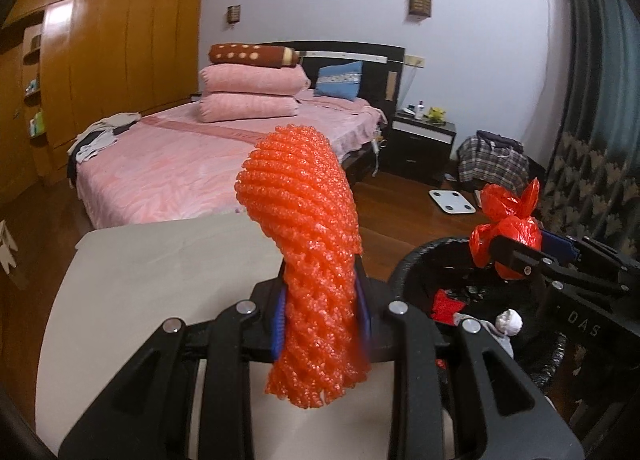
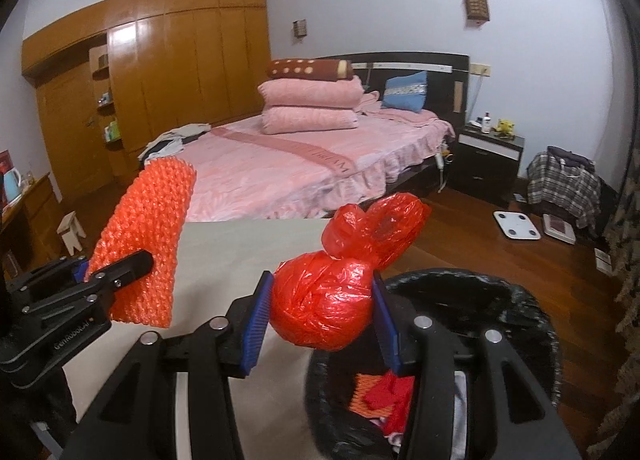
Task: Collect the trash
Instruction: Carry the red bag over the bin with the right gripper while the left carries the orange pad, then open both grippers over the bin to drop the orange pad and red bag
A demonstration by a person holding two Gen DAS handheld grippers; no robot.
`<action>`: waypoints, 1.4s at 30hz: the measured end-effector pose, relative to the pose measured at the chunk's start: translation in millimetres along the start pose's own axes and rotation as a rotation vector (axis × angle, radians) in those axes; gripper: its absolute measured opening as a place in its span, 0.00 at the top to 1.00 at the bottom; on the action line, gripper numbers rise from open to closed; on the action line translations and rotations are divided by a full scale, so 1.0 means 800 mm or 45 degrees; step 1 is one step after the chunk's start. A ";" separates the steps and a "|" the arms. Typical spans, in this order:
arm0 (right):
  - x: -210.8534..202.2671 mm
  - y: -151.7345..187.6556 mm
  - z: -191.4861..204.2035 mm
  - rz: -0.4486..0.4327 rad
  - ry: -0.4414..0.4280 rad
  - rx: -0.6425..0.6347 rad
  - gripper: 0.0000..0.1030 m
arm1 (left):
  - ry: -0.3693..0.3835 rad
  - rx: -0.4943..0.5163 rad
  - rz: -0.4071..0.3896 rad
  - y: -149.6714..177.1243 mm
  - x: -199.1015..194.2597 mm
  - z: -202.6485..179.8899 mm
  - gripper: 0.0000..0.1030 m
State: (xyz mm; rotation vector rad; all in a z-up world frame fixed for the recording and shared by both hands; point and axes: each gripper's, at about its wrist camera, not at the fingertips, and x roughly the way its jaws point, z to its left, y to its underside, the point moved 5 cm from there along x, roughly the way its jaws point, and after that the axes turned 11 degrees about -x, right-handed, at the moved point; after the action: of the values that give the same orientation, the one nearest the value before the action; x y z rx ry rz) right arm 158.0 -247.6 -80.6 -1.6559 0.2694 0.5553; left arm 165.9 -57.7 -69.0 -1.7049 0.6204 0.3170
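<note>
Both claws are gripping trash. Left claw [image 1: 322, 324] is pinching an orange foam net [image 1: 308, 256] between its blue pads [image 1: 279, 320]; the net is standing up out of the claw, curving leftward at the top, with its frayed lower end hanging below the pads. It is hovering over the pale counter [image 1: 168, 260], not touching it. In the right wrist view the same net [image 2: 148, 236] is showing at the left, clamped in the left claw [image 2: 120, 276] above the counter [image 2: 248, 244].

Right claw [image 2: 322, 316] is squeezing a knotted red bag [image 2: 340, 284] between its blue pads [image 2: 256, 324], the bag's tied ears sticking up and to the right. The bag is hanging at the near left rim of a bin [image 2: 516, 300] lined in black plastic, partly over the counter's edge. In the left wrist view the bag [image 1: 508, 228] and right claw [image 1: 516, 256] are sitting above the bin [image 1: 416, 260], which is standing on the wooden floor [image 1: 412, 196] just right of the counter.

Inside the bin, red scraps [image 2: 384, 396] and a white wad [image 1: 509, 322] are lying among other waste.

Behind, a bed [image 1: 168, 164] with pink covers is carrying stacked pillows [image 1: 252, 92], and a white scale [image 1: 452, 201] is lying on the floor.
</note>
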 end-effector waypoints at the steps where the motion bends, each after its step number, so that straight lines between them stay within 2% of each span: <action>1: -0.003 0.002 -0.007 -0.001 0.009 0.003 0.54 | 0.006 0.007 0.000 0.000 0.001 -0.004 0.74; 26: -0.037 0.058 -0.137 0.052 0.269 0.094 0.54 | 0.252 0.161 0.066 0.029 0.059 -0.148 0.74; 42: -0.003 0.094 -0.192 0.138 0.343 0.134 0.54 | 0.352 0.229 0.176 0.059 0.138 -0.198 0.73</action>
State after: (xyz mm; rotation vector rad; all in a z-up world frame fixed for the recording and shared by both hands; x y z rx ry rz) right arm 150.9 -410.7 -132.5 -1.6194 0.5785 0.3907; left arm 210.5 -241.7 -129.6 -1.5473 0.9448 0.1184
